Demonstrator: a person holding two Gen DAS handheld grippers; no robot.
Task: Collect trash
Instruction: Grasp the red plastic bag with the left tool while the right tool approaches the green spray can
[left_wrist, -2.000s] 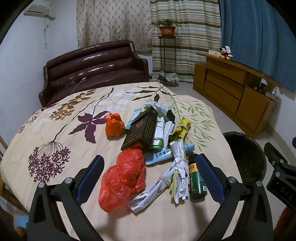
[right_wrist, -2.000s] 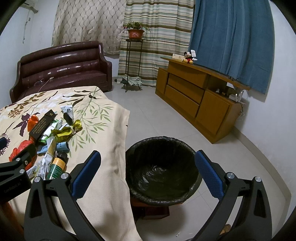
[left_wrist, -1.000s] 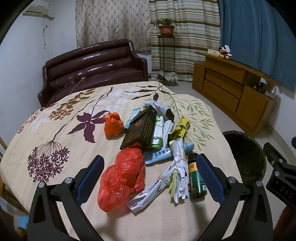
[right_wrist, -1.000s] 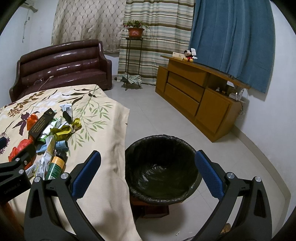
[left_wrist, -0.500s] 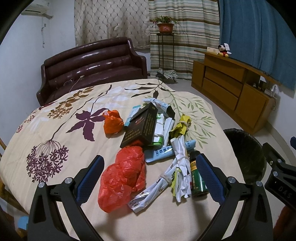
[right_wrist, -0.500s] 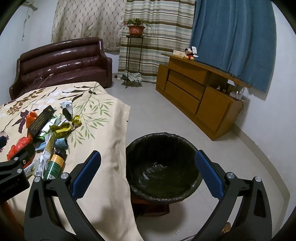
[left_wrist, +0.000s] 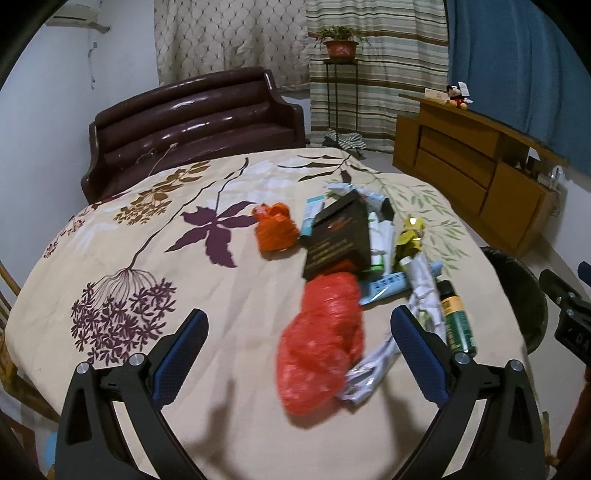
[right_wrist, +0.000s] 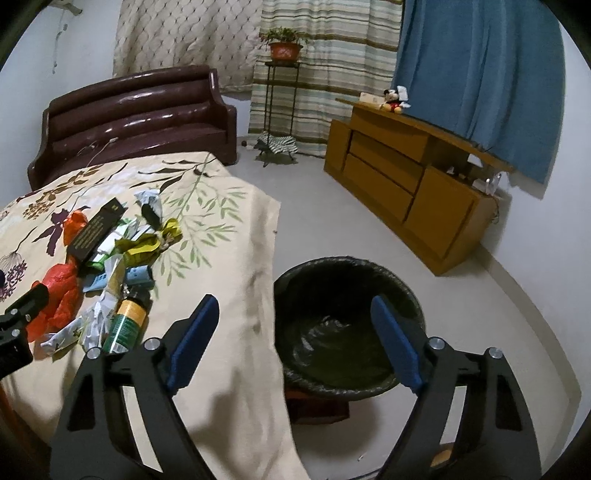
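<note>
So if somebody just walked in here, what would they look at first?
Probably the heap of trash on the flowery bedspread, above all the big red plastic bag lying nearest, in front of the open left gripper. Behind it sits a black box, and a green spray can lies on the right. Beside the bed, on the floor, stands a round bin with a black liner, below the right gripper, whose jaws are closing on nothing.
</note>
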